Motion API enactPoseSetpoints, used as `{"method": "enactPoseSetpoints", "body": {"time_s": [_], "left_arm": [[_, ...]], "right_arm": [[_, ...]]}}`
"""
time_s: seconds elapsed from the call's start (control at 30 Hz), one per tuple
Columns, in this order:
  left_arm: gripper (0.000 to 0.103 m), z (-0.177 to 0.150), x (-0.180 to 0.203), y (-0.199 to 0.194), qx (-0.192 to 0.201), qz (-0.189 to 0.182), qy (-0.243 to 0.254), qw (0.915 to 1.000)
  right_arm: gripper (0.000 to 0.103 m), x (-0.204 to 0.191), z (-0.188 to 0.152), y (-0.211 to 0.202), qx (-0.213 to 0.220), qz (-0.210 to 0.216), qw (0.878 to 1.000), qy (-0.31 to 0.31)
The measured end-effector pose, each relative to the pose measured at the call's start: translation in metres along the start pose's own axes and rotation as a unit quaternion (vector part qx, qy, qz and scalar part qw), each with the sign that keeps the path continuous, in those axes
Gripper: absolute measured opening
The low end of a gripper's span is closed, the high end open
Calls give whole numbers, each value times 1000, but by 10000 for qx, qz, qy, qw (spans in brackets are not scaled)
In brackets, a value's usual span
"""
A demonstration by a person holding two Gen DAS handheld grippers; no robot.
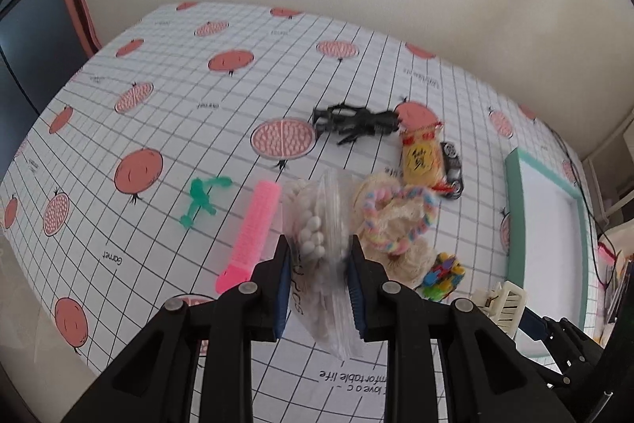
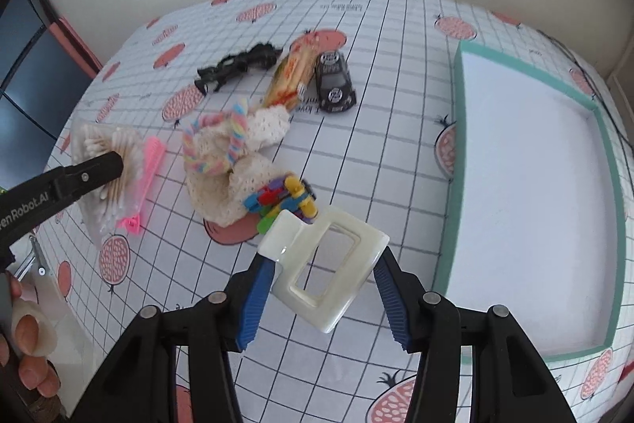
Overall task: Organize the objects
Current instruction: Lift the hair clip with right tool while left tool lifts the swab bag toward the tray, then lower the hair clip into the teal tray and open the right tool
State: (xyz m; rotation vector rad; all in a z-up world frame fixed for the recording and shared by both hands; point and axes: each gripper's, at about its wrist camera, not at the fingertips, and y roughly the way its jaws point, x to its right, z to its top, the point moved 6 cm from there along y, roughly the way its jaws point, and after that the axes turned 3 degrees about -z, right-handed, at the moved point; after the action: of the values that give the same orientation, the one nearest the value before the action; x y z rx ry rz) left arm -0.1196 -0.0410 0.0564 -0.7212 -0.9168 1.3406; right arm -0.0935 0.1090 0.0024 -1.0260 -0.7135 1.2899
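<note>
Left of teal tray (image 2: 610, 161), right gripper (image 2: 323, 298) clamped cream hair claw (image 2: 323, 264) above tablecloth (image 1: 166, 113). Further left, left gripper (image 1: 319, 288) squeezed cotton-swab bag (image 1: 321, 224); arm read "enRobot.AI". Cloth print near tray: "Garnet", "comfortable life". Pink comb (image 1: 247, 236) beside bag.

Left hand-held gripper (image 1: 319, 280): black plastic linkage arms, silver round pivot screws, blue ribbed finger pads (image 1: 282, 298). Right hand-held gripper (image 2: 323, 298): identical build. White "Robot.AI" lettering along one black arm.
</note>
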Motion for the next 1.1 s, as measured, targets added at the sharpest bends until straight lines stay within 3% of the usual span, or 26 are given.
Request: {"method": "enactPoseSetpoints", "body": {"time_s": [0.3,0.5,0.7,0.83,1.1], "left_arm": [[27,3,40,-14,371,-377,239,9983],[27,-6,85,-11,424,-488,810,9946],[27,-20,138,0,298,-616,1463,9869],[27,-24,176,-1,273,-958,1664,9810],[27,-38,244,10,226,-1300,2373,9624]], "right_arm": [[55,68,2,-33,465,-329,9966,595],[55,118,4,-42,579,-636,9912,1009],[55,162,-4,-36,585,-871,9831,1498],[55,189,-10,-37,655,-1131,9780,1625],[55,230,-14,-35,728,-1239,9702,1949]]}}
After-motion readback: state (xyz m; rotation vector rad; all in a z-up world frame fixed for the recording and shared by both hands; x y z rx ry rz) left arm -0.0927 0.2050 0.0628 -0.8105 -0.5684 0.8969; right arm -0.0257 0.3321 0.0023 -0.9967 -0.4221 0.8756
